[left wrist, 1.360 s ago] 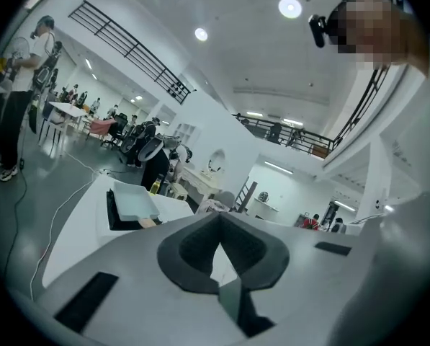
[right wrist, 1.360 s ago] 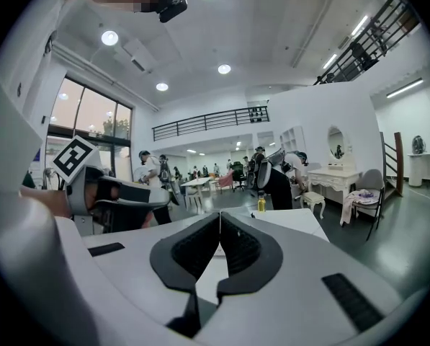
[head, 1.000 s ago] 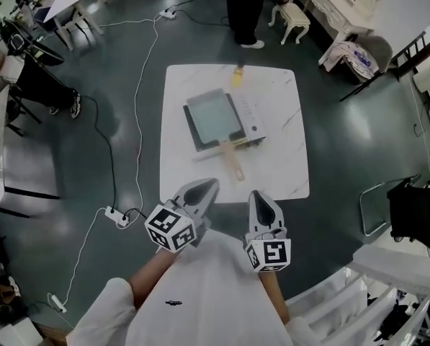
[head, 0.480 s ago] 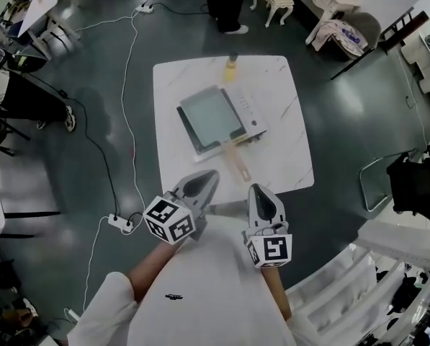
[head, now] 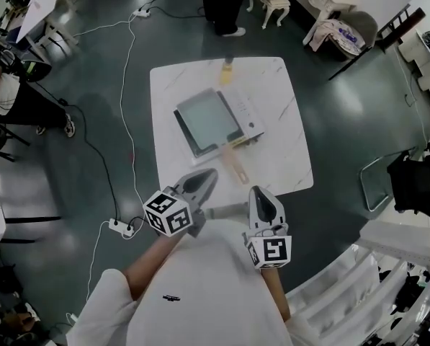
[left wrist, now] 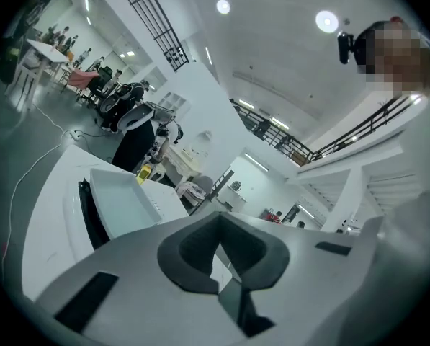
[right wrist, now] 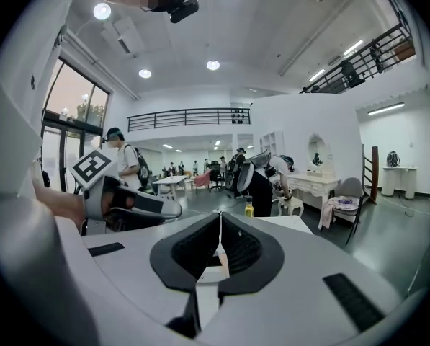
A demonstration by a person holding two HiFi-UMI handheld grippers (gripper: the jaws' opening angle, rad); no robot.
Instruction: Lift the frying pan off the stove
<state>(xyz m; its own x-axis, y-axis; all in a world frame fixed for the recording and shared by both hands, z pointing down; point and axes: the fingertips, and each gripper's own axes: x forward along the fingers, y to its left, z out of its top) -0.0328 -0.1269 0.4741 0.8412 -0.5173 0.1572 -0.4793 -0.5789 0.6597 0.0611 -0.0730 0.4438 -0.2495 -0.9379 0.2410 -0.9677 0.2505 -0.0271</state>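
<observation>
1. The left gripper (head: 209,174) is clenched, its pads pressed together with nothing between them.
2. The right gripper (head: 257,192) is clenched in the same way and holds nothing.
3. The frying pan (head: 209,119), rectangular and pale inside, lies ahead of both pairs of jaws. It sits flat on the stove (head: 250,114), and neither gripper touches it.
4. The pan's wooden handle (head: 235,162) points back toward the grippers. In the head view its end shows between the two sets of jaw tips, just ahead of the right ones and beside the left ones.
5. The stove stands on a white table (head: 284,158), whose near edge runs just in front of the jaw tips.
6. In the left gripper view the pan lies up and to the left of the closed jaws.
7. A yellow bottle (head: 227,71) stands at the table's far edge, well beyond the jaws and past the pan.
8. A person (head: 222,2) stands beyond the bottle.
</observation>
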